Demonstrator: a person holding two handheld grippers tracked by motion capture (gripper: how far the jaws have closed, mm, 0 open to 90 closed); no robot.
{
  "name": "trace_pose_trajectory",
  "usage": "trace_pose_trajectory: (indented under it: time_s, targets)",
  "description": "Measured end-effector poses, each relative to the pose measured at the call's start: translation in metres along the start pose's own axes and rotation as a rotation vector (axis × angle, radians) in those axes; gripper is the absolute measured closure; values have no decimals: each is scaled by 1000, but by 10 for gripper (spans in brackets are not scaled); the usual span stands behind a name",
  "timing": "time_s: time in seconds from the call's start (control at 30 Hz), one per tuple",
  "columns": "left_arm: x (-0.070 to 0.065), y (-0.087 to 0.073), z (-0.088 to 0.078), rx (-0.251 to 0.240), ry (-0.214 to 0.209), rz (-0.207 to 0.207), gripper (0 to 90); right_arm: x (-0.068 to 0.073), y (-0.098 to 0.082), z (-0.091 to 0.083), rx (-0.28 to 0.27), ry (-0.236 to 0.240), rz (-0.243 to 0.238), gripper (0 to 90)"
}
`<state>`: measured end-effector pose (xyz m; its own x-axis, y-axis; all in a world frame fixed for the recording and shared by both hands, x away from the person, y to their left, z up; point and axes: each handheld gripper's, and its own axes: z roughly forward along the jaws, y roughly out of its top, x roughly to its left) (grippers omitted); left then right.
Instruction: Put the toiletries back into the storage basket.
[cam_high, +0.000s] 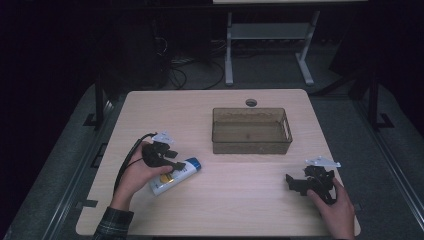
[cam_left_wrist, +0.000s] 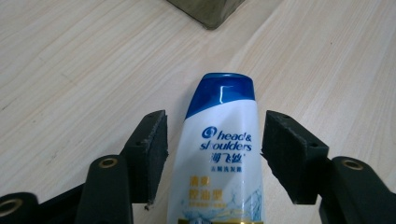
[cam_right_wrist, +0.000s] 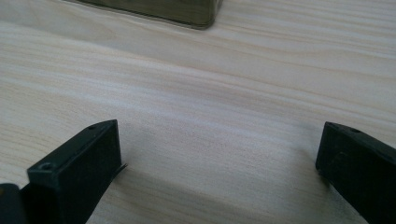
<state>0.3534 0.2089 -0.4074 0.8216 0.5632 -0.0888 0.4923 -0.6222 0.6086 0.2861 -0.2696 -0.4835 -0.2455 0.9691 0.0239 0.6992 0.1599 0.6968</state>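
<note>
The shampoo bottle (cam_left_wrist: 219, 154) is white plastic with a glossy blue cap at one end, its sides tapering slightly towards that cap. Printed in blue on its front is "head & shoulders" beside a round swirl logo, with a line of blue Chinese characters beneath it, a smaller line under that, and yellow Chinese characters lower down above a pale blue splash pattern; the small print is too fine to read.

It lies flat on the pale wooden worktop (cam_high: 240, 200), at the left front, cap pointing towards the brown see-through bin (cam_high: 251, 131) that stands further back near the middle. The left tool (cam_left_wrist: 214, 149) straddles the bottle: in the left gripper view one black jaw stands on each side of the white body, a strip of worktop showing between each pad and the plastic, so the jaws are spread and press on nothing.

The right tool (cam_right_wrist: 219, 163) rests at the right front of the worktop, well apart from the bottle, jaws wide with bare wood between them.
</note>
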Motion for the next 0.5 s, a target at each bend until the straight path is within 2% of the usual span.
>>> trace_pose_trajectory:
  time_s: [0.23, 0.33, 0.47, 0.5]
  targets:
    - [-5, 11, 13, 48, -25, 32, 366, 0, 0, 0, 0, 0, 0, 0]
    - [-6, 13, 18, 58, -24, 33, 364, 0, 0, 0, 0, 0, 0, 0]
    - [-7, 16, 29, 102, -19, 54, 361, 0, 0, 0, 0, 0, 0, 0]
    - [-8, 16, 32, 102, -19, 43, 362, 0, 0, 0, 0, 0, 0, 0]
